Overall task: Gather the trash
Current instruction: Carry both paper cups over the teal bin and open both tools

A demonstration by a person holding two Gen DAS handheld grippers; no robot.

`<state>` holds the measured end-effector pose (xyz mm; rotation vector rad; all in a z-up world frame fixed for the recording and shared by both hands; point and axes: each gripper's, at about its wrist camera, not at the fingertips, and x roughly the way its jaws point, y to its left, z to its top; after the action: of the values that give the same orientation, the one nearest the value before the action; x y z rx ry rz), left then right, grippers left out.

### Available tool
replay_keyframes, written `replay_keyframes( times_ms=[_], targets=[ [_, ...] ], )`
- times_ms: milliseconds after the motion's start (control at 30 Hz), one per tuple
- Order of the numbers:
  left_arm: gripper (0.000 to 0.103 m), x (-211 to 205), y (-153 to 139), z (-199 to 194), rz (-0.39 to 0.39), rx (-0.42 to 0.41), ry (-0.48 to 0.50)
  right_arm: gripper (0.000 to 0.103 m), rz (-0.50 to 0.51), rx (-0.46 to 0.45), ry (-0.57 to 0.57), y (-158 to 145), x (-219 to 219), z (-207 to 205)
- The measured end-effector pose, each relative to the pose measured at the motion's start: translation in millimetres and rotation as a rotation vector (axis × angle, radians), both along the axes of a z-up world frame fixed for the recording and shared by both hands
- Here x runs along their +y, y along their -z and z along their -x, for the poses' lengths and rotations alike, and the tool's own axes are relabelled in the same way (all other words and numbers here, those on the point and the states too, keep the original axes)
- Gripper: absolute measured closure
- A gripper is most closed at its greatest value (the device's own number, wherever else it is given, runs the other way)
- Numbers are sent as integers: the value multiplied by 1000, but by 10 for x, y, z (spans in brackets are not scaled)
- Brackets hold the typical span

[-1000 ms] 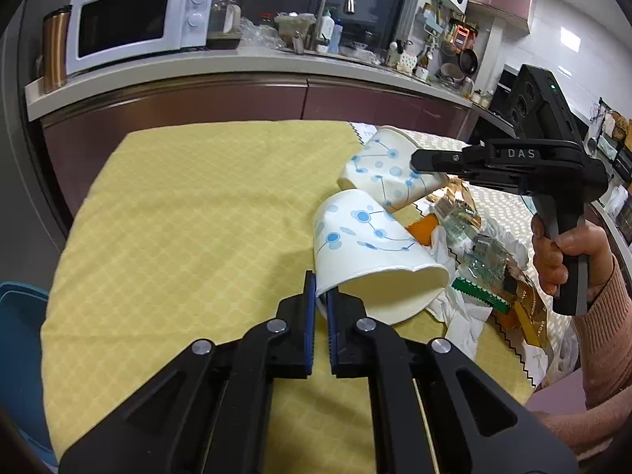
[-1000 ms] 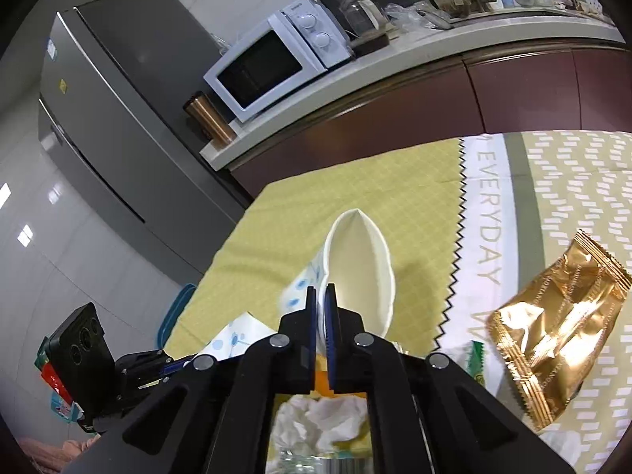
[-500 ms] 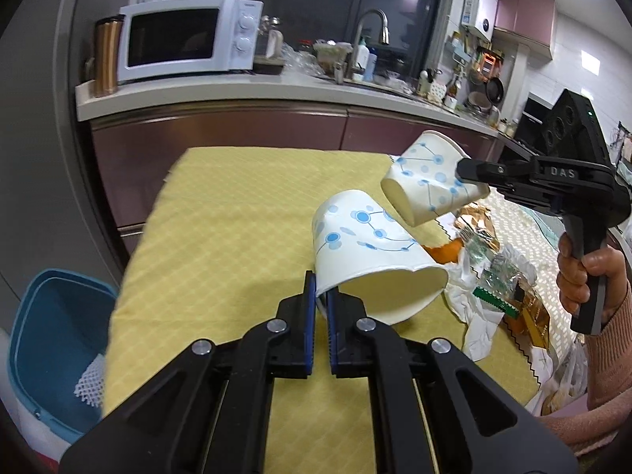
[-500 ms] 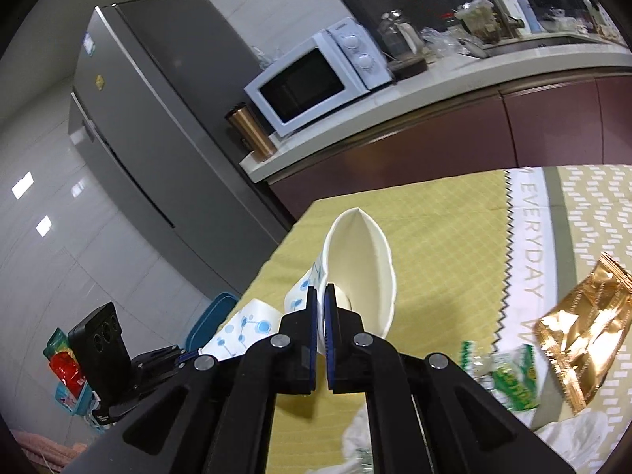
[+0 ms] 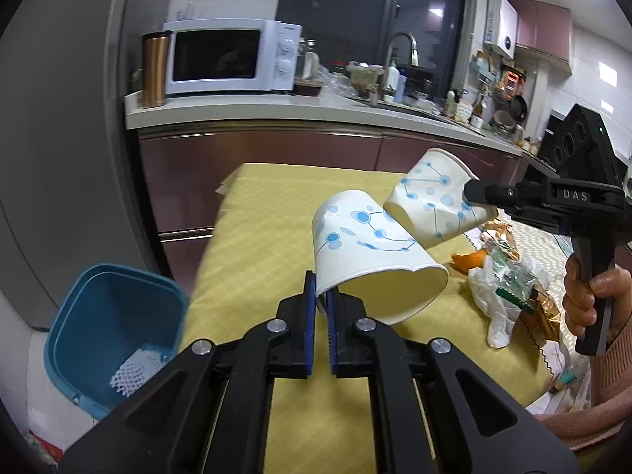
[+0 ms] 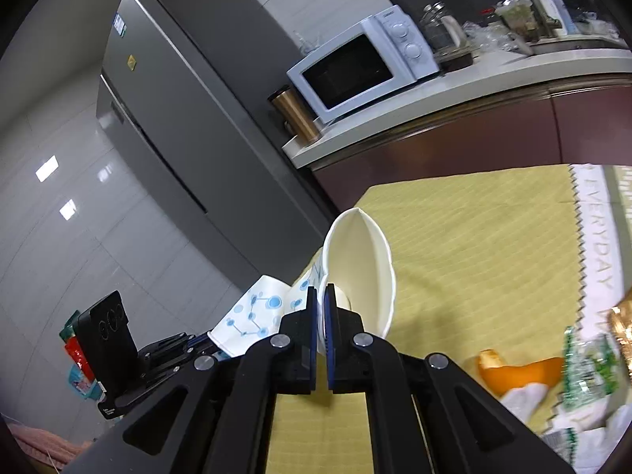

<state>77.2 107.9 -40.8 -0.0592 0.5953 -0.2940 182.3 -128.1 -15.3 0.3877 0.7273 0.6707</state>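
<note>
Both cups carried toward table's left edge; blue bin (image 5: 114, 328) now in view. Left gripper (image 5: 320, 296) clamped on cup (image 5: 371, 252) rim; right gripper (image 6: 320, 308) likewise on second cup (image 6: 361, 272), both clear of table (image 5: 256, 237). Thin paper: light, crushable; rim pinch suits.

Bright ceiling light, fisheye-warped edges

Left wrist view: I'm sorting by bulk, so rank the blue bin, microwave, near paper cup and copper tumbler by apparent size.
1. blue bin and microwave: too alike to rank
2. near paper cup, enlarged by nearness
3. copper tumbler
</note>
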Motion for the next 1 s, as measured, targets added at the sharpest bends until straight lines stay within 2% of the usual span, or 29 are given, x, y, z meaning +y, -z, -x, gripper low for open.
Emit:
replay_keyframes(
  times_ms=[667,1000],
  targets=[
    [97,1091,-114,303,8,-28,-231,100,-18,24,-185,88,945,-44],
    [97,1671,-17,376,6,2,-371,100,-11,32,-289,85,1457,-126]
  ],
)
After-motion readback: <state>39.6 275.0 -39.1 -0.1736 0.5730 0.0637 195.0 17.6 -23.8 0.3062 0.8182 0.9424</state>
